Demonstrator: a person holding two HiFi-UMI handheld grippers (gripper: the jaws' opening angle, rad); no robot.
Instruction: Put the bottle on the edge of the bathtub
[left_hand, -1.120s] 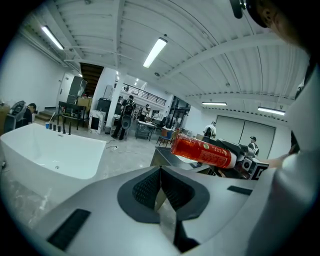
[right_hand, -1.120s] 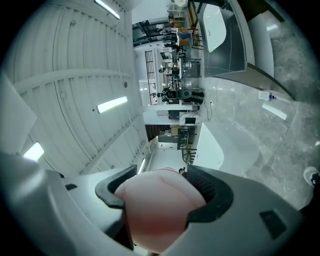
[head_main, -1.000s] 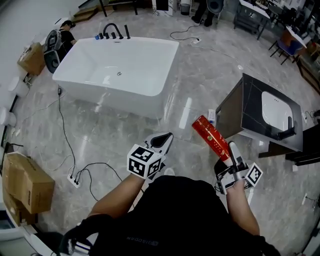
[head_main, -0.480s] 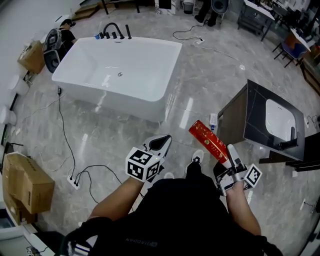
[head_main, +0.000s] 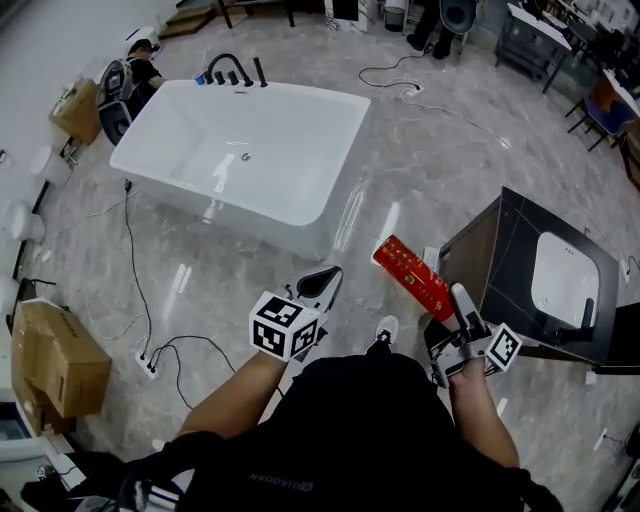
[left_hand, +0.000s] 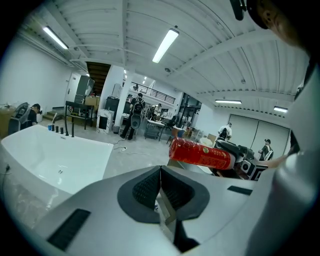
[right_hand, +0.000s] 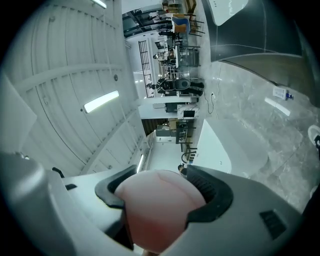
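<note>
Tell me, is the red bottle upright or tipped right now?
Tipped: the red bottle lies nearly level in the left gripper view, one end clamped in the right gripper.

Big open lab/workshop hall, not a home bathroom. Tub (head_main: 280, 90) stands free on a glossy stone-look floor (head_main: 420, 170), cables (head_main: 130, 260) and a power strip (head_main: 148, 362) beside it, boxes (head_main: 55, 355) near the wall. Sink cabinet (head_main: 565, 285) stands alone. Corrugated ceiling (left_hand: 210, 45) with tube lights (left_hand: 165, 45) (industrial-type roof). Desks (head_main: 525, 28) and people (left_hand: 136, 107) at the far end.
</note>
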